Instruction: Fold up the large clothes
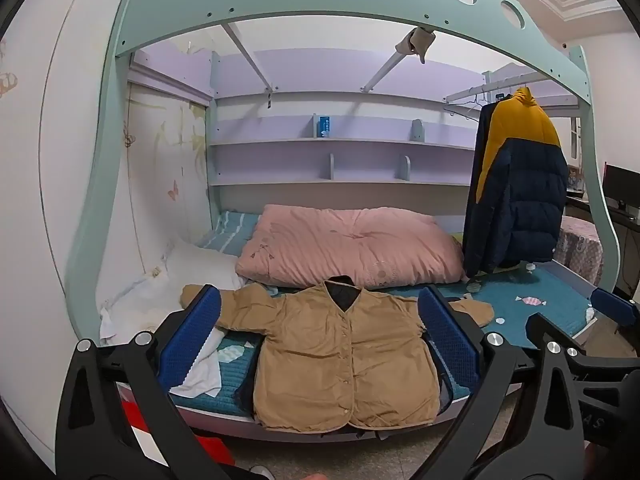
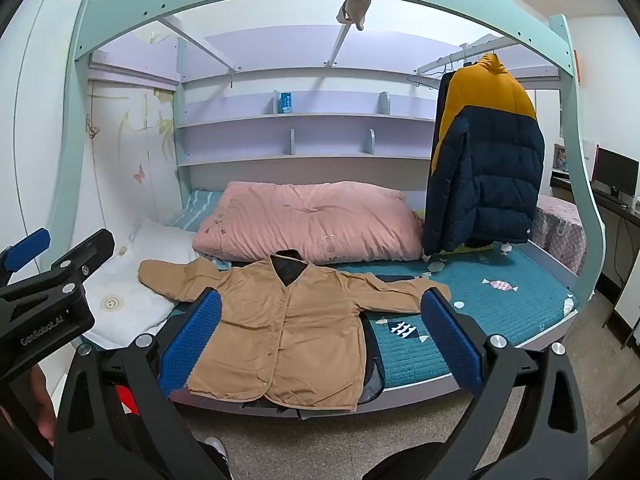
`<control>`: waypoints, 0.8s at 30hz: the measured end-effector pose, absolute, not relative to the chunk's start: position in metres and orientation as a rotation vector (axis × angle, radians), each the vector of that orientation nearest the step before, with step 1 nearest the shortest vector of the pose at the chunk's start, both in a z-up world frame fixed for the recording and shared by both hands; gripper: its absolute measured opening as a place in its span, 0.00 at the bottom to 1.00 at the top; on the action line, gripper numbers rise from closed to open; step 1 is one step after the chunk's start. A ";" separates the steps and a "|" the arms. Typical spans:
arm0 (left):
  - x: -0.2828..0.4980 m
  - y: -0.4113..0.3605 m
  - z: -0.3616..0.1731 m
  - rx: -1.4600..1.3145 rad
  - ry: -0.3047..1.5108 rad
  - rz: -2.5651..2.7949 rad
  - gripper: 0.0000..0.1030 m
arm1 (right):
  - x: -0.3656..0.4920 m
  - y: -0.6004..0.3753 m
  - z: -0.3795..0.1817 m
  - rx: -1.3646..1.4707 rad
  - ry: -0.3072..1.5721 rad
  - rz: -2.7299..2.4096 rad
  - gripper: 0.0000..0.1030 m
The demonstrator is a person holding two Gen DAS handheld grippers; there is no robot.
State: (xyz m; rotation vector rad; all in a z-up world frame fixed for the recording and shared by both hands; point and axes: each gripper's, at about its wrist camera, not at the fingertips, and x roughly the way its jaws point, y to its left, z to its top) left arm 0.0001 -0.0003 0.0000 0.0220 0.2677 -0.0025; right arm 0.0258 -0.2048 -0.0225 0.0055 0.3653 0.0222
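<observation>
Tan jacket [image 1: 340,356] lies flat and face up on the teal bed cover [image 1: 532,312], buttoned down the front, its hem hanging slightly over the near edge of the bed; in the left wrist view it fills the lower centre of the frame, in the right wrist view it sits lower centre, a little left. Its 2 sleeves spread out to either side, the left-of-frame cuff resting near a white pillow [image 2: 132,280]. Behind the collar, in the middle of both frames, lies a pink quilt [image 1: 348,244]. A yellow and navy puffer coat [image 1: 520,188] hangs from a rail at the right of the frame, over the far end of the bed. The left gripper [image 1: 320,336] is spread wide, nothing between its blue pads, hovering short of the jacket. The right gripper [image 2: 322,336] is likewise wide and empty, clear of the cloth.
</observation>
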 end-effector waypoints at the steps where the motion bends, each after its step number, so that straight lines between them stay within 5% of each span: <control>1: 0.000 -0.001 0.000 0.025 0.265 -0.001 0.96 | 0.026 -0.205 -0.022 0.005 0.367 0.020 0.93; 24: -0.007 -0.011 0.001 0.022 0.261 -0.028 0.96 | 0.024 -0.205 -0.021 -0.001 0.363 0.018 0.93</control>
